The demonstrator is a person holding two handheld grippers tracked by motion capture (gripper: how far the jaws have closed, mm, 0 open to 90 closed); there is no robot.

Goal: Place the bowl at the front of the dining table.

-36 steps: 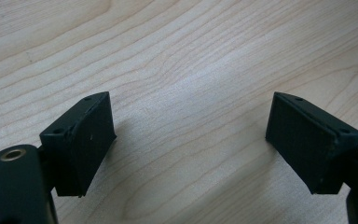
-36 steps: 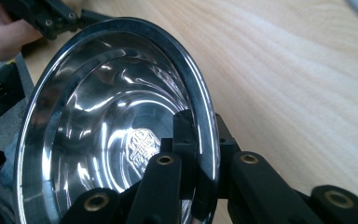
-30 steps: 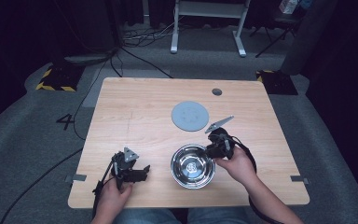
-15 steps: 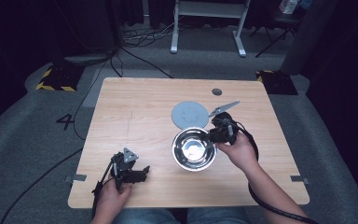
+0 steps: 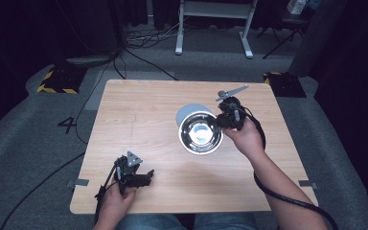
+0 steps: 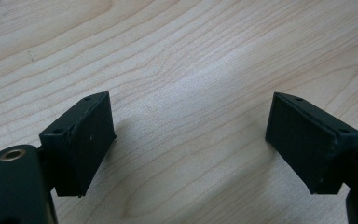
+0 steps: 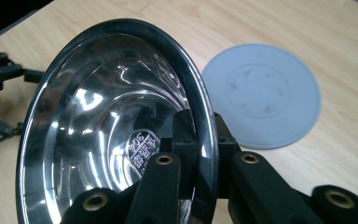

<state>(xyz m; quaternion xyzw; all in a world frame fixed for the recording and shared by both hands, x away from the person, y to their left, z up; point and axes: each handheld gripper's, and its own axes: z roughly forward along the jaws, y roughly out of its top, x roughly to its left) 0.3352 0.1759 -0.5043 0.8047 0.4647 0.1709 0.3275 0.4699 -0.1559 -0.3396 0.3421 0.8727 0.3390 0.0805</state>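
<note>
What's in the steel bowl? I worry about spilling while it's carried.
Empty: the steel bowl shows only bare shiny metal inside, while the right gripper clamps its rim.

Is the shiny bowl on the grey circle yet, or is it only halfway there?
About halfway, it seems. Done: the right tongs have pinched the steel bowl by its rim, one jaw inside and one outside. In hand: the bowl hangs tilted over the wooden table, overlapping the near edge of the grey round mat. Left: probably setting it down on the mat and letting go. The left tongs wait open.
</note>
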